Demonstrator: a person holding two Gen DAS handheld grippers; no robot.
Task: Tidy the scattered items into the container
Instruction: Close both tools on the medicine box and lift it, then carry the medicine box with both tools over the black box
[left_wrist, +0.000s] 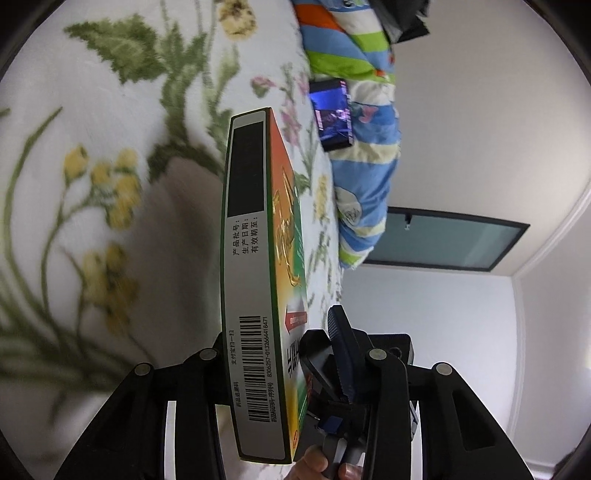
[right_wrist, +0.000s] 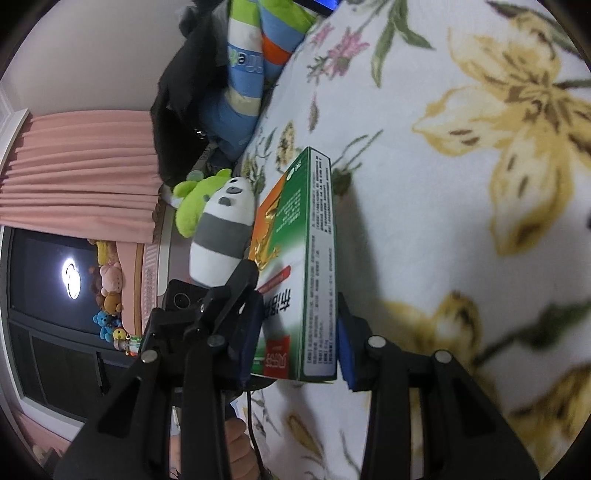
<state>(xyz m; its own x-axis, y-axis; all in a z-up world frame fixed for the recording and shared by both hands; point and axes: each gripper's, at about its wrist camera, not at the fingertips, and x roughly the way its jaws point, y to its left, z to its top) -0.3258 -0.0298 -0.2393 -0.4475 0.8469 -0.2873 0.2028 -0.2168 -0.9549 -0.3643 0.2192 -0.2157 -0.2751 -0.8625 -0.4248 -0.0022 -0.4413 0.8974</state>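
A flat green and orange medicine box (left_wrist: 258, 280) stands on edge between the fingers of my left gripper (left_wrist: 280, 354), barcode side toward the camera. The other gripper's blue pad (left_wrist: 341, 358) presses its orange face. In the right wrist view the same box (right_wrist: 306, 266) sits between the pads of my right gripper (right_wrist: 295, 343), with the other gripper's black finger (right_wrist: 240, 284) on its orange face. Both grippers are shut on the box, above a floral bedspread (right_wrist: 461, 221). No container is in view.
A striped blue, green and orange quilt (left_wrist: 354, 122) lies bunched on the bed with a lit phone (left_wrist: 332, 114) on it. A panda plush (right_wrist: 221, 236) and green plush (right_wrist: 195, 199) lie by the bed's edge. Pink curtains (right_wrist: 81, 170) and a dark window (right_wrist: 48, 291) are behind.
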